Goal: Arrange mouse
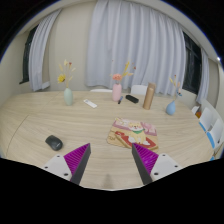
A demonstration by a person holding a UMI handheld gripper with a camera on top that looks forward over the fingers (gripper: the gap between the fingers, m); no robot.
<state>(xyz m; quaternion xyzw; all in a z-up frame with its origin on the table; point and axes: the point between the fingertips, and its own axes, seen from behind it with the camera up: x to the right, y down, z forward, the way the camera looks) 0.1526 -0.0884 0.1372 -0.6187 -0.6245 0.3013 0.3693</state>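
while the mouse (54,142) lay on the wooden table (40,115), just ahead of the left finger and a little outside it, we judged it to be light, stiff and smooth, so we would take it across its two long sides. our gripper (110,157) stood wide open and held nothing. beyond the fingers a colourful book (133,128) rested, and further away a blue vase (68,96), a pink bottle (117,92) and a brown bottle (149,96). around the mouse the table seemed free.
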